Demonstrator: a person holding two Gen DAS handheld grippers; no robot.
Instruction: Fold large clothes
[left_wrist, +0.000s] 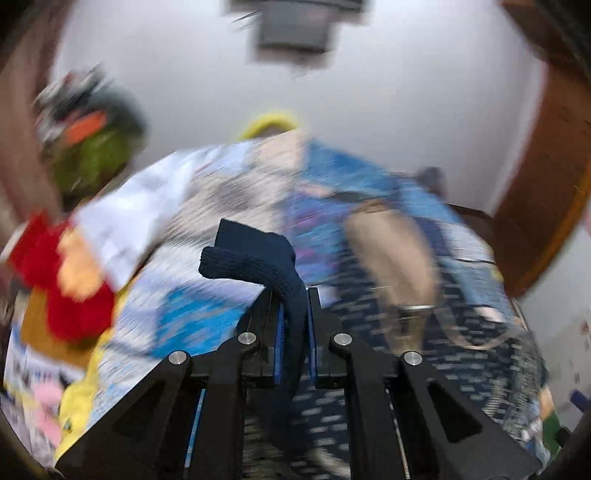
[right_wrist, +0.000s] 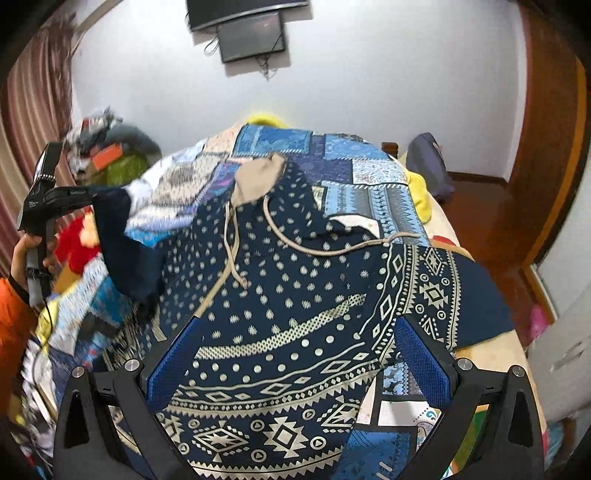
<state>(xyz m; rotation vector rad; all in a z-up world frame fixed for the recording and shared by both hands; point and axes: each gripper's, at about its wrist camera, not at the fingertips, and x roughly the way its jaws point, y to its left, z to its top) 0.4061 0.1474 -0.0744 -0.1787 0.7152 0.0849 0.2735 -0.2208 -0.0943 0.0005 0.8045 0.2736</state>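
Left gripper (left_wrist: 293, 314): pinched on navy cuff (left_wrist: 251, 258) of patterned hoodie (right_wrist: 295, 332).
Right gripper (right_wrist: 299, 354): spread wide over hoodie, laid on patchwork bedspread (right_wrist: 369, 173); clothes pile (right_wrist: 107, 147) beyond.

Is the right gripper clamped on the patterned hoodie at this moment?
No: the right gripper stands wide open above the navy patterned hoodie, its blue fingers spread apart.

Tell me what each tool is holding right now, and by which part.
Left tool is shut on the navy hoodie, pinching the ribbed cuff of its sleeve. Right tool is open, holding nothing, above the hoodie's patterned body.
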